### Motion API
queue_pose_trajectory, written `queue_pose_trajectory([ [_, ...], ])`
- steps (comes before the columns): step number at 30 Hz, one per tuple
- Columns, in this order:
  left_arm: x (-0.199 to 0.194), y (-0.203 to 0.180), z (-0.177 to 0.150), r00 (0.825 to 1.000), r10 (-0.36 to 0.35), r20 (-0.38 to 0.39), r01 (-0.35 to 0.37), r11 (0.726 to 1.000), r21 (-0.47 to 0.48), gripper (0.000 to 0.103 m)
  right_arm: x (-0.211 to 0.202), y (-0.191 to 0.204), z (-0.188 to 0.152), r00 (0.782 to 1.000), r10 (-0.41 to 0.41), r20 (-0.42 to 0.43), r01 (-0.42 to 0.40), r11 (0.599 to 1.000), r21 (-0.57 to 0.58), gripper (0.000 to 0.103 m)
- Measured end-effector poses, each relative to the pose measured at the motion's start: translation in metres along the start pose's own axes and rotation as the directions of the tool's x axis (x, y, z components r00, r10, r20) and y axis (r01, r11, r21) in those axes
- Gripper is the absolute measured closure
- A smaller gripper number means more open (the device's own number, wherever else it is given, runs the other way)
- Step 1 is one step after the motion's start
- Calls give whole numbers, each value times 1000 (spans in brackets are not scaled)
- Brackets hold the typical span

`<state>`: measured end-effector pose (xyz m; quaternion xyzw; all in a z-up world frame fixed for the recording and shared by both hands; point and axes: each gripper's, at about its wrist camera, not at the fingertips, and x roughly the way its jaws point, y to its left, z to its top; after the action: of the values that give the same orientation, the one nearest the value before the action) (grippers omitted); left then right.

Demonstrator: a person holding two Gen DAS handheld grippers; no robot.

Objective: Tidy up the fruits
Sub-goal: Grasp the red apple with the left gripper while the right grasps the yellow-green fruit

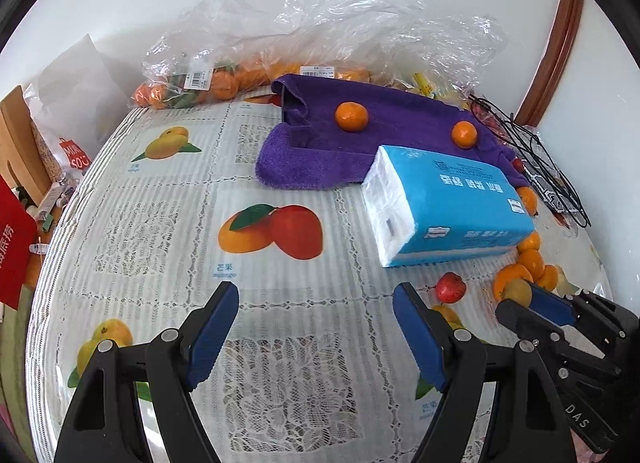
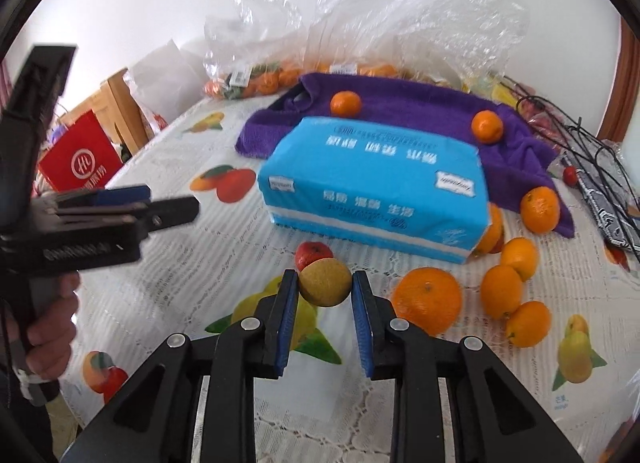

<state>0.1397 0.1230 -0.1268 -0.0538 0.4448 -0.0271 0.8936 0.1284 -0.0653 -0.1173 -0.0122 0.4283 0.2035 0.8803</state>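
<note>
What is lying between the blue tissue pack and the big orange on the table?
In the right wrist view, the stretch from the blue tissue pack to the big orange is bare tablecloth; smaller oranges lie off to the right.

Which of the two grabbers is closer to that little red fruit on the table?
The right. The right gripper, shut on a yellow-green fruit, sits just in front of the small red fruit. The left gripper hangs open over bare tablecloth, farther off to the side.
</note>
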Motion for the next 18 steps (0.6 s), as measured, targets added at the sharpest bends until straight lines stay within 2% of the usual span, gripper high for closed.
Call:
queue_pose_trajectory([
  [6, 5, -37, -2, 997, -78, -8, 78, 996, 51, 26, -31, -30, -3, 997, -53, 49, 51, 998, 39, 76],
  [11, 18, -69, -2, 995, -92, -27, 95, 991, 96, 26, -42, -60, -16, 994, -103, 48, 99, 992, 81, 76],
  [17, 38, -90, -5, 995, -90, -45, 95, 988, 126, 36, -42, -88, -40, 994, -112, 11, 110, 986, 122, 76],
  [18, 42, -93, -6, 996, -81, -48, 87, 988, 131, 41, -40, -90, -44, 994, -107, 5, 105, 987, 125, 76],
])
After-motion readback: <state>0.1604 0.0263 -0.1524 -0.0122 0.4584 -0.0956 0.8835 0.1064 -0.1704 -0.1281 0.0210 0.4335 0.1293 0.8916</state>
